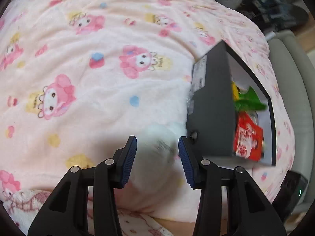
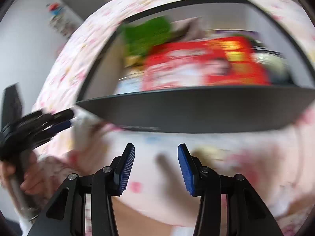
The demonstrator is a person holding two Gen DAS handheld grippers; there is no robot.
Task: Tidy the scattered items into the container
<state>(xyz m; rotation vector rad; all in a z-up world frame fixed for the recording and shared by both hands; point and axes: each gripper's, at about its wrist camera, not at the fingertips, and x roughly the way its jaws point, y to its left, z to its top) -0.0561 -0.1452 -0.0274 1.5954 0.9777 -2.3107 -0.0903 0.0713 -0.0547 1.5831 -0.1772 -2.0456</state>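
One dark box (image 1: 212,106) sits on one pink cartoon-print blanket (image 1: 94,63). Inside it show one green packet (image 1: 249,100), one red packet (image 1: 248,137) and one yellow item (image 1: 234,92); anything more is too blurred to count. Two claws appear, left claw (image 1: 157,157) and right claw (image 2: 156,163).

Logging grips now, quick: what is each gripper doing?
Left gripper: open; blurred white item between pads, grip unclear.
Right gripper: open, empty.

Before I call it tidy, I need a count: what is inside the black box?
The box holds a red packet, a green packet and something yellow behind it. Its near wall hides the rest, and the right view is blurred.
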